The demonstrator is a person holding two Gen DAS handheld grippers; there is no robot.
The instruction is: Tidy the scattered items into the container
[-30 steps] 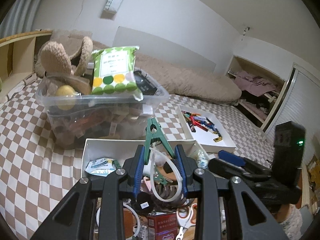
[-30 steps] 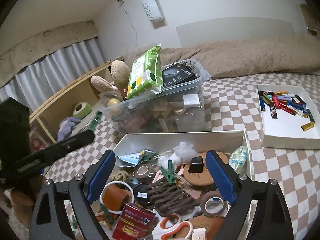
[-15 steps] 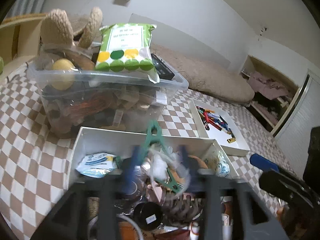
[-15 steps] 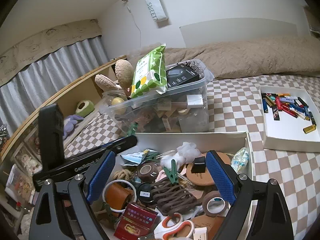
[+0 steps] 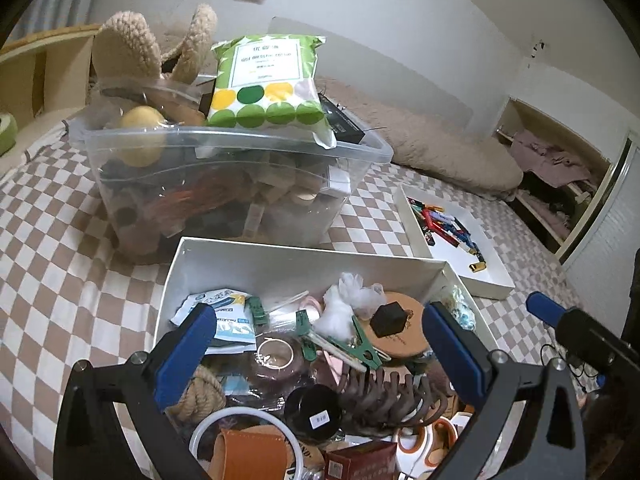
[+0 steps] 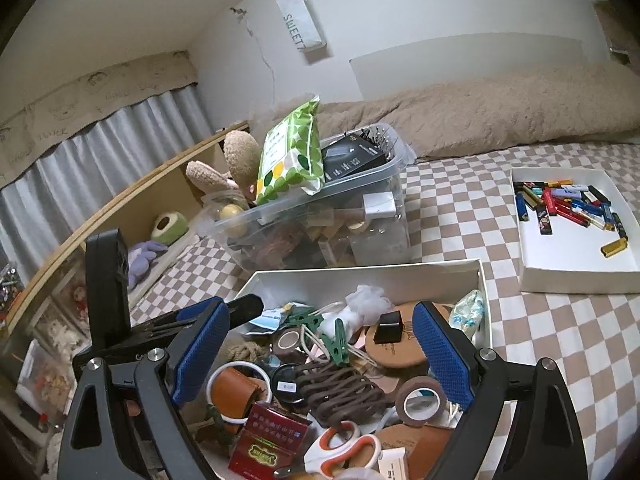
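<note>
The bin point(image 5: 224, 152) is clear glossy plastic, the tray point(image 5: 280, 264) matt white card; the bed point(image 5: 52, 248) wears checked cloth, the pillow point(image 6: 500, 108) rough fleece, the fingers point(image 5: 188, 344) textured blue rubber on black plastic

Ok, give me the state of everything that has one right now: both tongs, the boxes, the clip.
left tongs: open, jaws just widened, nothing pressed between them.
right tongs: open, holding nothing.
green clip: lying loose in the white box.
white box: lidless, crowded with items.
clear bin: no lid, heaped above its rim.
small white tray: open, lighters lying at its far end.
</note>
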